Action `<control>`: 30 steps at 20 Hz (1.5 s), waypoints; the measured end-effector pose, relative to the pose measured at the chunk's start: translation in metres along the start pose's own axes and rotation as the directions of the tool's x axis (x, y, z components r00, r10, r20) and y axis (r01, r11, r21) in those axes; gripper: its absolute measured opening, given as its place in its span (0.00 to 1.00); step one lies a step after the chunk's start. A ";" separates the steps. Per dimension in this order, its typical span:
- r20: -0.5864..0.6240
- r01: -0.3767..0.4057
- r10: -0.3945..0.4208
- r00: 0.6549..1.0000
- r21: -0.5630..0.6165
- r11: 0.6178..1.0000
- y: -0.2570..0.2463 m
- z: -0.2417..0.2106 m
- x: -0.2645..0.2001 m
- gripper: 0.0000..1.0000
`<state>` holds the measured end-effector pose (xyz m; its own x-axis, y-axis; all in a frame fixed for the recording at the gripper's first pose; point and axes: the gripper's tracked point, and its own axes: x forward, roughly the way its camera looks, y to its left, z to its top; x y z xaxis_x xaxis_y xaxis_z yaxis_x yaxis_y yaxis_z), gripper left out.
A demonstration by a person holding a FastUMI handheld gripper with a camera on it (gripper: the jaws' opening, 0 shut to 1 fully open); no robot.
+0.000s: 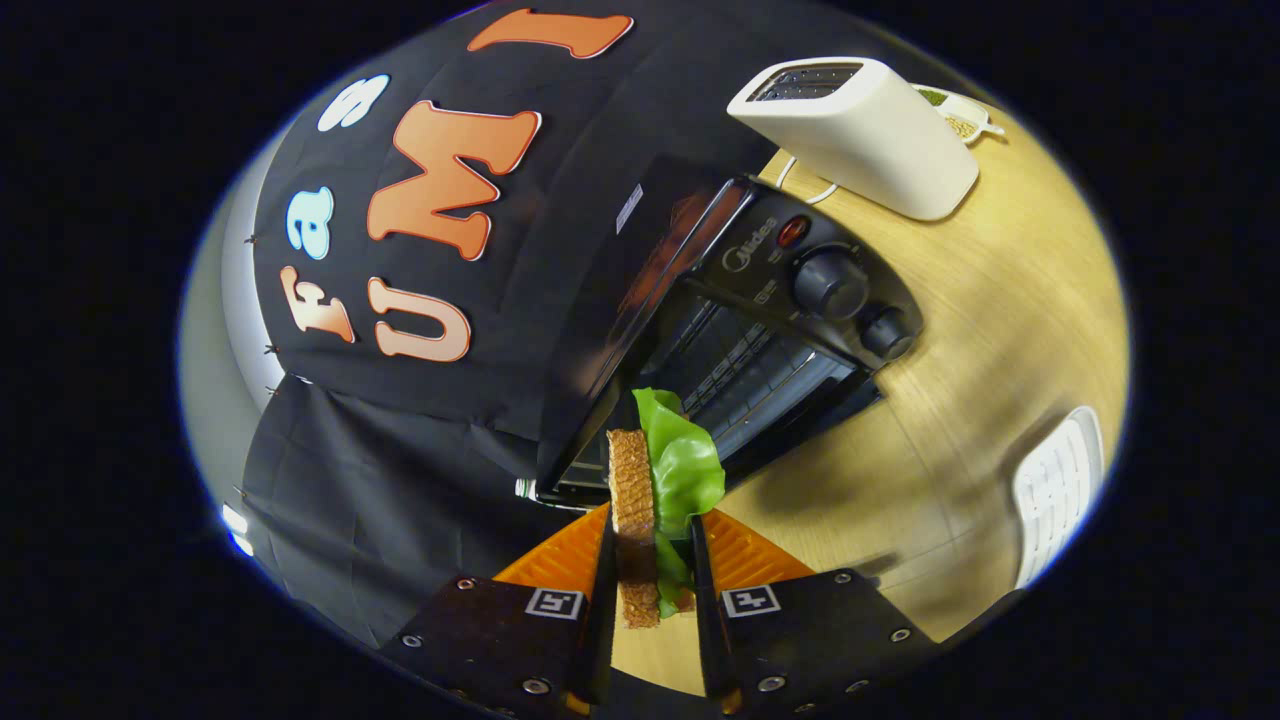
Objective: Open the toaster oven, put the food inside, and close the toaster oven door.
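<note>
The fingers [652, 570] are closed on the food [655, 500]; it is a sandwich, a slice of brown toast with a green lettuce leaf next to it, and both fingers press on it, one from each side; the sandwich stands on its edge between them, and its long side points straight ahead, away from the fingers and toward the oven; the lettuce sticks out past the tips and leans a little to the right; just ahead of the sandwich is the toaster oven [760, 330], a black box that sits on the wooden counter [980, 330]; its door [800, 420] looks open and folded down, and I can see the wire rack [740, 365] inside; so the way in lies right in front of the food, and I think the next move is a straight push forward, with the sandwich kept in line with the opening so the leaf does not catch on the frame; the whole view is tipped over, so the oven looks slanted; on the oven's front there is a brand name that reads "Midea", with a red light and two round knobs [830, 283] beside it; farther back, near the counter's far edge, a white toaster [860, 130] stands well apart from the oven.
</note>
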<state>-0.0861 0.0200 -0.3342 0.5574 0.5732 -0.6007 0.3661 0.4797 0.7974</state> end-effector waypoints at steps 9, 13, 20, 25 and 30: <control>0.109 -0.027 0.018 0.994 0.078 0.997 -0.003 0.017 0.067 0.36; 0.133 -0.037 0.022 0.991 0.112 0.993 -0.004 0.019 0.090 0.36; 0.230 -0.023 -0.005 0.973 0.121 0.992 -0.006 0.033 0.123 0.36; 0.256 0.057 -0.079 0.963 0.093 0.994 -0.018 0.039 0.124 0.39; 0.273 0.200 -0.181 0.945 -0.044 0.979 -0.032 0.044 0.096 0.73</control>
<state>-0.0118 0.0308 -0.4145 0.6640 0.2735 -0.6960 0.4367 0.6137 0.6578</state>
